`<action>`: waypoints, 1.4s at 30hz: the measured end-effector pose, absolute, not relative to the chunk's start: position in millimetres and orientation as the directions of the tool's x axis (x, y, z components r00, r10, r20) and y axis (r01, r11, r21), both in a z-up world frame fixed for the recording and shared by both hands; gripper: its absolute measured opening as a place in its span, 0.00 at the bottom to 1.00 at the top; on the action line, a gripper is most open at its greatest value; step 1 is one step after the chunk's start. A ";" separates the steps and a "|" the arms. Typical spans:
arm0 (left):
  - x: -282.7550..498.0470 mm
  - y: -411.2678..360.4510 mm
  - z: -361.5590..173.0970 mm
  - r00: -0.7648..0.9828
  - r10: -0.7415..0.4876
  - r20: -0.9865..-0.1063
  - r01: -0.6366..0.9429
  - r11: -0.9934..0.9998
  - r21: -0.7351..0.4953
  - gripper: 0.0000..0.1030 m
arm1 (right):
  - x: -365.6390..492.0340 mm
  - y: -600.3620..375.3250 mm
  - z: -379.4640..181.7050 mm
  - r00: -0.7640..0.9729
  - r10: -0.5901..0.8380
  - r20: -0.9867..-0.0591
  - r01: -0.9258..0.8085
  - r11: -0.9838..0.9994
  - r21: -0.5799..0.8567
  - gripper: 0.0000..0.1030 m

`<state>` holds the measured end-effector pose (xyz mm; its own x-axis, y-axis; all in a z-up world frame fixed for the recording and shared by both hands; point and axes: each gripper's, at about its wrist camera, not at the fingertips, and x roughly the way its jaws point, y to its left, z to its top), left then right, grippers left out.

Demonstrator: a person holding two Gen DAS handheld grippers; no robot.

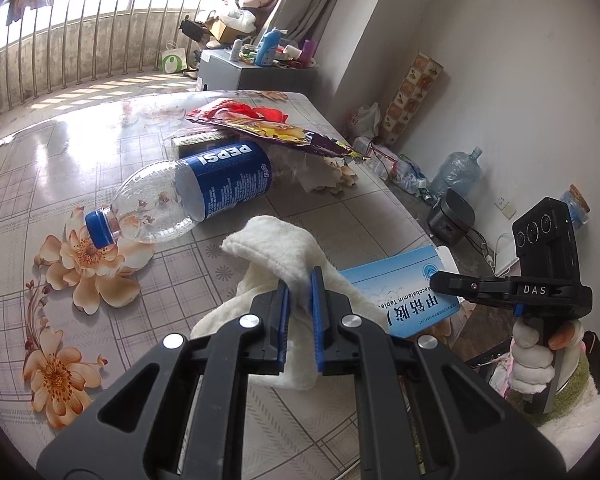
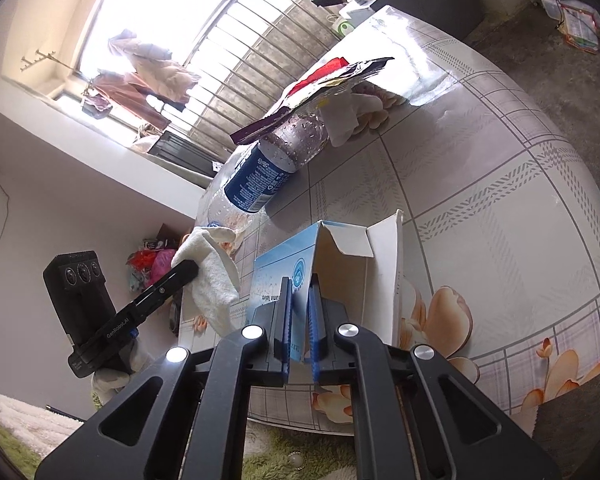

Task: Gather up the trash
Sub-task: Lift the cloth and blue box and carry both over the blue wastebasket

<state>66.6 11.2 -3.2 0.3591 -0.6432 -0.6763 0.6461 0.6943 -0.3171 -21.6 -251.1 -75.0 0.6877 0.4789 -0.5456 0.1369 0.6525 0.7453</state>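
My left gripper (image 1: 300, 280) is shut on a white fluffy cloth (image 1: 268, 240), which hangs lifted just above the flowered table (image 1: 60, 152). My right gripper (image 2: 300, 284) is shut on the wall of an opened blue medicine box (image 2: 284, 264), tilted up off the table. From the left wrist view that box (image 1: 404, 292) lies right of the cloth. An empty Pepsi bottle (image 1: 204, 188) lies on its side behind the cloth. A red and purple snack wrapper (image 1: 272, 124) rests across the bottle's far end, with crumpled white tissue (image 2: 348, 116) beside it.
The table's right edge drops to a concrete floor with a water jug (image 1: 458, 168), a rice cooker (image 1: 452, 216) and bags along the wall. A cluttered grey cabinet (image 1: 256, 72) stands beyond the table. A green rug (image 2: 272, 452) lies below the near edge.
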 end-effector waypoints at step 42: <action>44.2 -234.4 76.2 0.070 -0.791 -0.608 0.915 0.294 -0.276 0.08 | -171.9 -404.5 -28.2 0.920 0.035 -0.391 0.303 0.570 0.764 0.01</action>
